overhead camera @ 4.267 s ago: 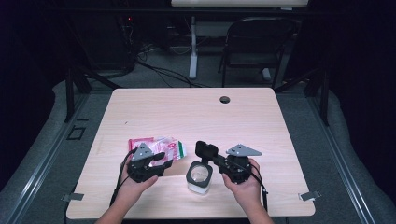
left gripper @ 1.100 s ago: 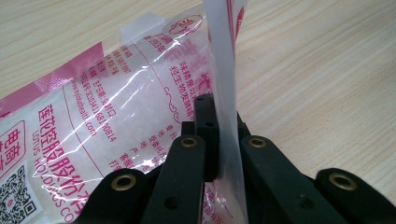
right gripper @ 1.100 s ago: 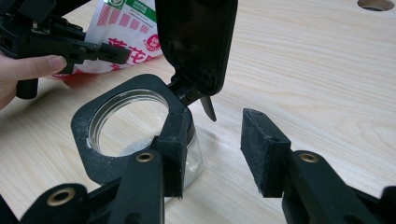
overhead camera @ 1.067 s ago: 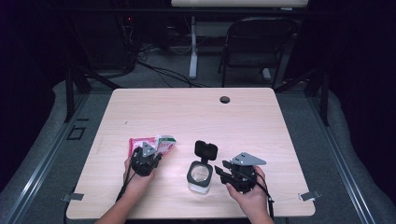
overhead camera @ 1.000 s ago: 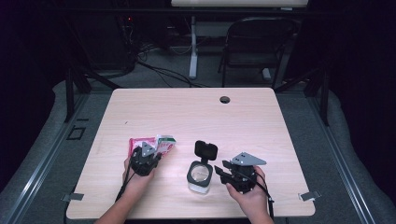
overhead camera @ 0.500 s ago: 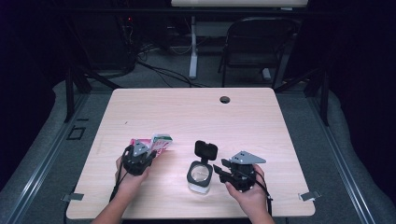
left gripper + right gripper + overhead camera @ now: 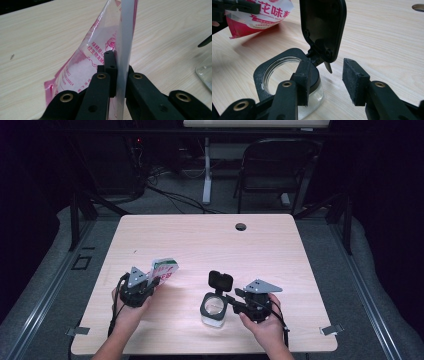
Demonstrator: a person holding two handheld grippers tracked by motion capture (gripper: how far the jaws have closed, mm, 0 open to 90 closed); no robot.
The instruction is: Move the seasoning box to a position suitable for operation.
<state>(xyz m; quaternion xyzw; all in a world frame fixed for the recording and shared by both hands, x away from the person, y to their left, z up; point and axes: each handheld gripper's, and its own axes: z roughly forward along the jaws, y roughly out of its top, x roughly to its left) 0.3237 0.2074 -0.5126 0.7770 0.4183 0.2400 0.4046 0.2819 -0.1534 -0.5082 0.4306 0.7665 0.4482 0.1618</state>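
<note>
Tabletop of pale wood-grain laminate (image 7: 210,240) carries everything, with a small round cable hole (image 7: 241,226) far beyond both claws. Next in size, the pink-and-clear plastic sachet of white granules (image 7: 164,268) hangs lifted off the wood, its white sealed edge (image 7: 126,37) pinched flat between the jaws of the left claw (image 7: 117,72), which are pressed together on it. Across from that claw, to its right, stands the square clear glass jar with a black collar (image 7: 213,306), its black hinged lid (image 7: 220,280) flipped upright.

The right claw (image 7: 325,77) has just been opening; its jaws stand apart with nothing between them, one pad beside the jar's collar (image 7: 277,65), the lid hinge just ahead.

By my reading, the jar is now open and let go, and the sachet is being brought up for pouring. The next move calls for carrying the sachet over the jar mouth, probably opening its seal first, and steadying the jar so it does not slide.

Pink Chinese characters run across the sachet; "花味" is legible from the right gripper view (image 7: 268,6), while the smaller lines of print are too fine to read surely.
</note>
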